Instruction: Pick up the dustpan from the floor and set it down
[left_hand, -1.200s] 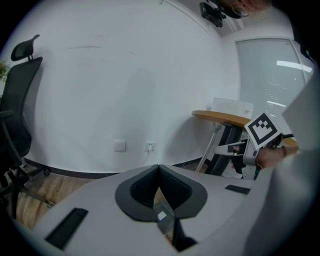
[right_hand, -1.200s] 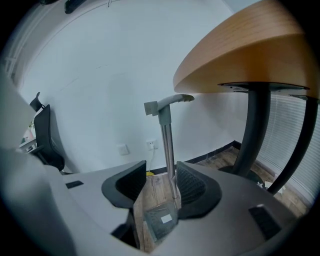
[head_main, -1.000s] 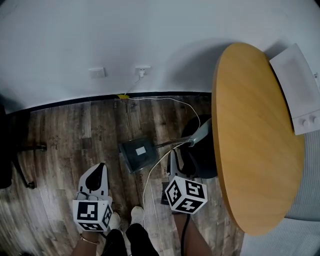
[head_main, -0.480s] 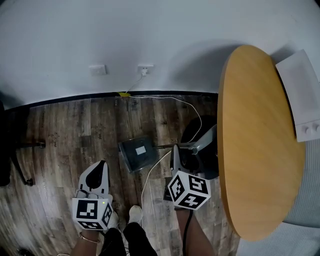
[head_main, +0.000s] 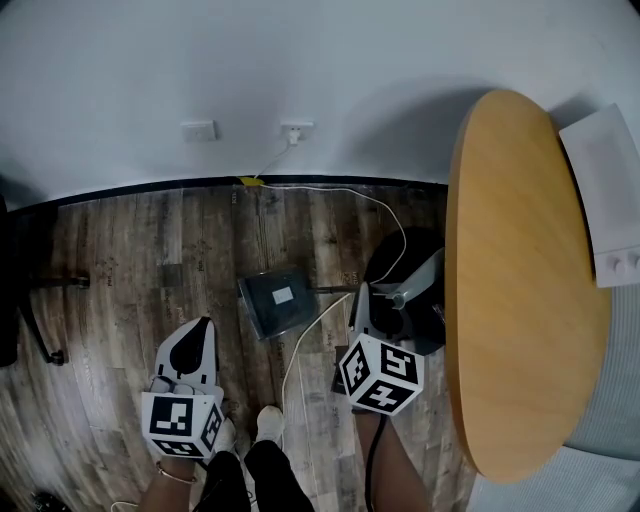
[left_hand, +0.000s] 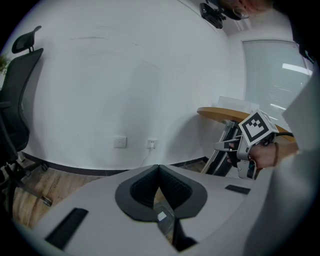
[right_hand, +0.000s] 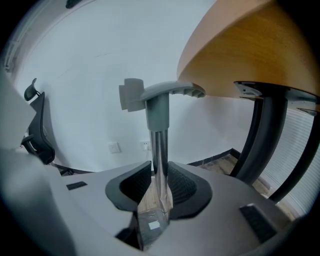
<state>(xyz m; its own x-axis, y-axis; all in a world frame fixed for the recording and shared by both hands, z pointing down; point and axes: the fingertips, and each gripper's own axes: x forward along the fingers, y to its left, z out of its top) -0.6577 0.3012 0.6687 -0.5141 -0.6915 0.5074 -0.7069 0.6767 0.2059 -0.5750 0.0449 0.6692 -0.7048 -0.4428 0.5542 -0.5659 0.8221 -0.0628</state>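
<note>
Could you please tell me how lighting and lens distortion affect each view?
Head view: the baseboard bows with the wide lens, and the table throws a soft shadow on the wall. Left gripper view: dark rounded corners, the window bright and washed out. Right gripper view: same dark corners, and the dustpan handle shows pale glare streaks on its metal shaft.

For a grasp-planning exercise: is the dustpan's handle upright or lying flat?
Upright: the handle rises vertically from the pan.
</note>
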